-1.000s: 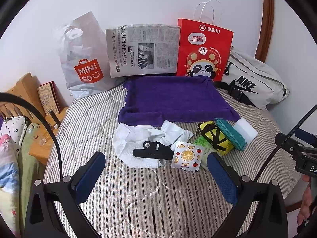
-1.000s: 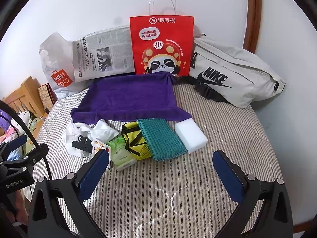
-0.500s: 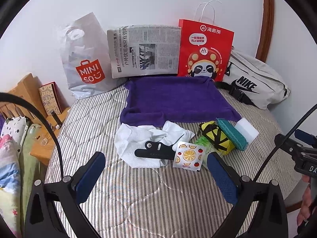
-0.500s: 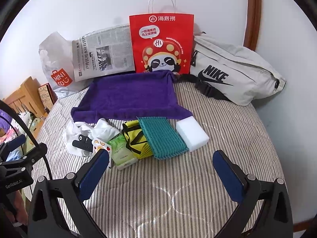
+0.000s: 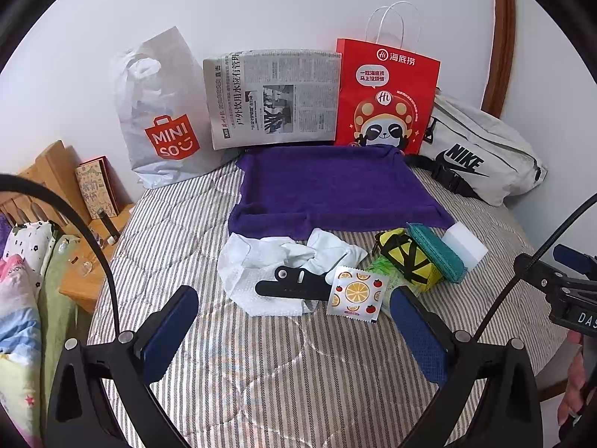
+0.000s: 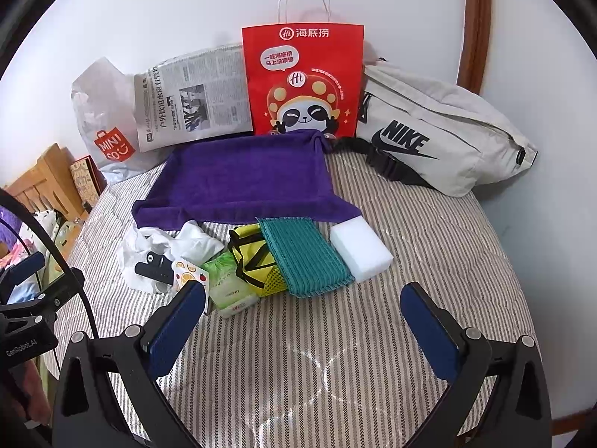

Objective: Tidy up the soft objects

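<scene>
The bed cover (image 6: 335, 336) is grey-and-white striped. A deep purple towel (image 6: 242, 175) lies at the far side, before a red paper bag (image 6: 302, 74) printed with a panda and a pale grey pouch (image 6: 440, 138) lettered in black. Nearer lie a white cloth (image 5: 268, 257), an orange-slice patterned sachet (image 5: 356, 293), a yellow pouch (image 6: 253, 257) with black straps, a teal mesh cloth (image 6: 304, 257) and a white sponge (image 6: 360, 252). Both tongs have navy pads (image 6: 429, 330).
</scene>
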Tool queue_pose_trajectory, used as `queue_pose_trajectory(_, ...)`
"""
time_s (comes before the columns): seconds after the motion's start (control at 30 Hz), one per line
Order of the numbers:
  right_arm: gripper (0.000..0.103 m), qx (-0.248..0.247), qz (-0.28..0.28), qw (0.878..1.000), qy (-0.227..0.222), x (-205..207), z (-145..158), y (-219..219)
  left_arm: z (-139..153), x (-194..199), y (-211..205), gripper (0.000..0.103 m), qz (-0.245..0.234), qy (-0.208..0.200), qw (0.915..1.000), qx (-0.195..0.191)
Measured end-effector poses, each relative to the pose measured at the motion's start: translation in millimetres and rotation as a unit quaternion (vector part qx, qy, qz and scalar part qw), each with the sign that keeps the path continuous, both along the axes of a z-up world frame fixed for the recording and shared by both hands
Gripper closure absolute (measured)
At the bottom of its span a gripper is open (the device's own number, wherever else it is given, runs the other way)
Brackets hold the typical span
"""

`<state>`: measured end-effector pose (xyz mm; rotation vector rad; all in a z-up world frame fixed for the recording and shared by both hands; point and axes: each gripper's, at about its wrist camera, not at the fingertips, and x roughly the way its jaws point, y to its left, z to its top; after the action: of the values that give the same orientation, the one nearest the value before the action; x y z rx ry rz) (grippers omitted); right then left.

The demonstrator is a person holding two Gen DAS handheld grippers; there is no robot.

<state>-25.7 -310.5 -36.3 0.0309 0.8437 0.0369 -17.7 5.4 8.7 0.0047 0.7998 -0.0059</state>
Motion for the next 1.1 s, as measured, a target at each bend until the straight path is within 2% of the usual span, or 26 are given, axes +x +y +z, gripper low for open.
queue_pose_trajectory(1.1,0.000,0.003,-0.001,1.000,-0.003,-4.0,2.3,-1.4,-0.3,-2.6,-4.6,0.000,-0.006,0.001,1.0000,-0.002)
